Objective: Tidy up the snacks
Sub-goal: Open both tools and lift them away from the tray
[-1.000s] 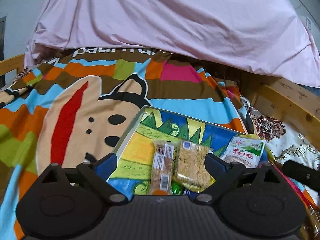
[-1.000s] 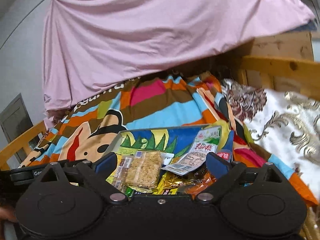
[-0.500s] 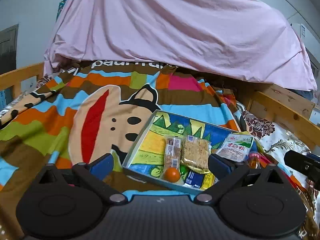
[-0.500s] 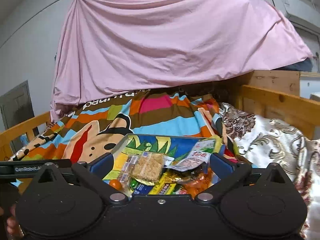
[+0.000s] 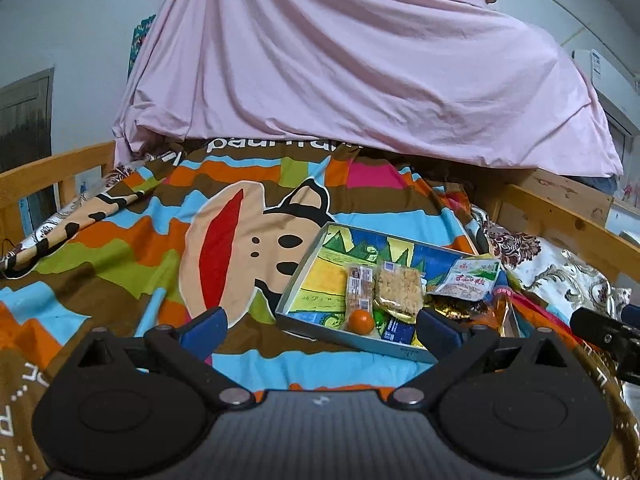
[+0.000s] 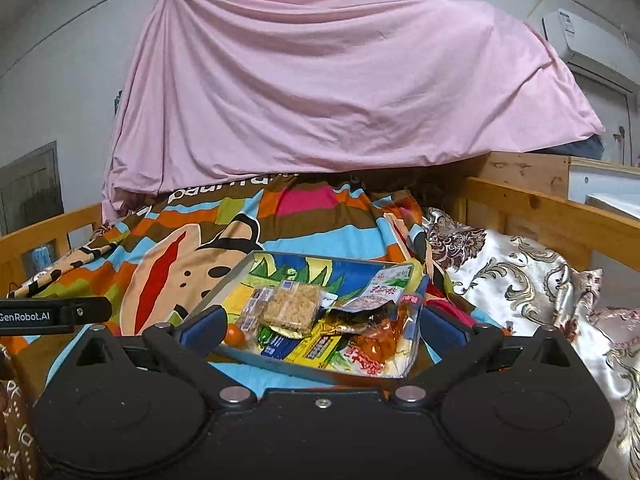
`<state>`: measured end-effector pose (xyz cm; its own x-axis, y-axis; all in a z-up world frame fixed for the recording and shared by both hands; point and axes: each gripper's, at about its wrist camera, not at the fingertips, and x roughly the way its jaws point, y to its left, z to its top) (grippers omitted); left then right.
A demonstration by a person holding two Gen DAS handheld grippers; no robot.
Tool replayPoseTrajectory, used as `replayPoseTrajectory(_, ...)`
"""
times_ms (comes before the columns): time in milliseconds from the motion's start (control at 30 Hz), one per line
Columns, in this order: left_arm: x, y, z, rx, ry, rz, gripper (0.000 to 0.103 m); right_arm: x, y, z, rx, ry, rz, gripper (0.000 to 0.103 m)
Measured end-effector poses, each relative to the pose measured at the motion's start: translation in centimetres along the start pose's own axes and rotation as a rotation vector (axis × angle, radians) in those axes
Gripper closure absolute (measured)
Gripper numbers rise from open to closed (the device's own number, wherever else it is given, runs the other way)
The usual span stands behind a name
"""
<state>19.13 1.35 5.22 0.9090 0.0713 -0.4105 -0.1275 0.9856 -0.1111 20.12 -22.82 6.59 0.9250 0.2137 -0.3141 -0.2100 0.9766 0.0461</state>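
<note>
A shallow box [image 5: 298, 280] [image 6: 224, 284] with a colourful printed bottom lies on the striped cartoon blanket. Snacks are piled in its near right part: a clear-wrapped rice cracker block [image 5: 400, 290] [image 6: 294, 306], a slim bar [image 5: 358, 286], a small orange [image 5: 361, 321] [image 6: 234, 334], a white and green packet [image 5: 470, 278] [image 6: 384, 288], plus yellow, blue and red wrappers [image 6: 320, 346]. My left gripper [image 5: 320, 326] stands open just short of the box's near edge, holding nothing. My right gripper [image 6: 320, 326] is open too, empty, with the snack pile seen between its fingers.
The blanket [image 5: 120, 248] covers a bed with wooden rails [image 5: 52, 168] [image 6: 552, 208]. A pink sheet [image 5: 360, 72] hangs across the back. A floral satin quilt [image 6: 520, 272] lies on the right. The other gripper's tip shows at each view's edge [image 5: 604, 330] [image 6: 56, 314].
Both grippers have drawn back from the box, so it looks smaller and its near edge and the orange have come into view. The snacks have not moved.
</note>
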Motion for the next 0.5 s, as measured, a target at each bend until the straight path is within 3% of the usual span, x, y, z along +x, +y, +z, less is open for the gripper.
replayPoseTrajectory(500, -2.4, 1.0, -2.9, 0.002, -0.007, -0.019, 0.001, -2.5, 1.6, -2.3, -0.011, -0.015, -0.037, 0.001)
